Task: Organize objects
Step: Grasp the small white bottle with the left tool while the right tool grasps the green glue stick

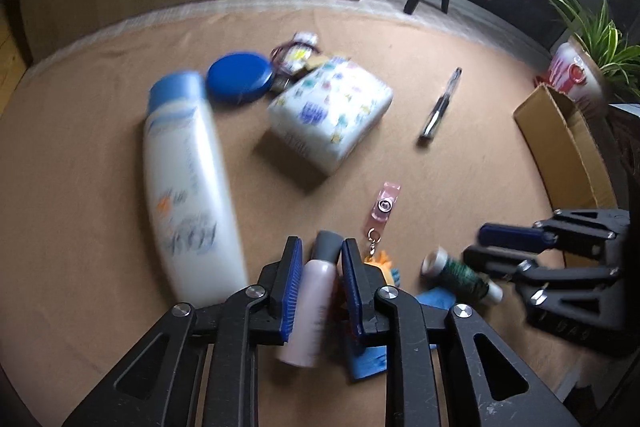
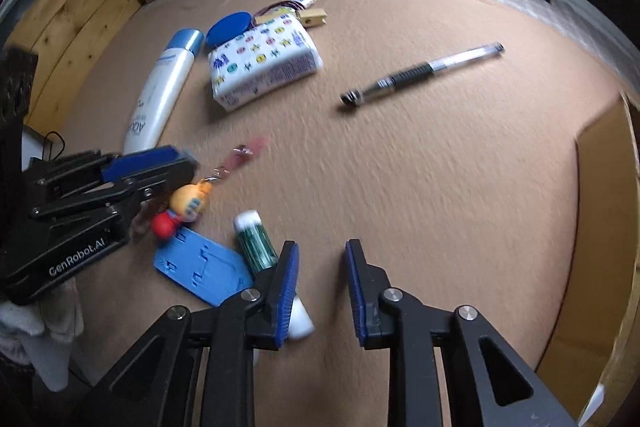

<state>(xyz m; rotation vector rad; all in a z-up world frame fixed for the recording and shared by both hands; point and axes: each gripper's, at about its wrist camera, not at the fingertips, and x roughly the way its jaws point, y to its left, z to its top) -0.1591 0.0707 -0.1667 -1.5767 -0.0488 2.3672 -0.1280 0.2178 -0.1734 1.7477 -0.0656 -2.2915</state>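
1. Step in hand — the left gripper [image 1: 318, 277] is clamped on the small pink bottle [image 1: 310, 311] at the table's [image 1: 460, 163] near edge.
2. The right gripper [image 2: 322, 287] holds nothing; its jaws are narrowly apart, with the green glue stick [image 2: 256, 247] just outside its left finger.
3. Next, probably: lift the bottle clear toward the cardboard box [image 1: 568, 147] at the right edge.

Both wrist views look steeply down, close over the tabletop [image 1: 460, 179], sharing the pen [image 1: 440, 105] and white bottle [image 2: 160, 87] mid-frame.
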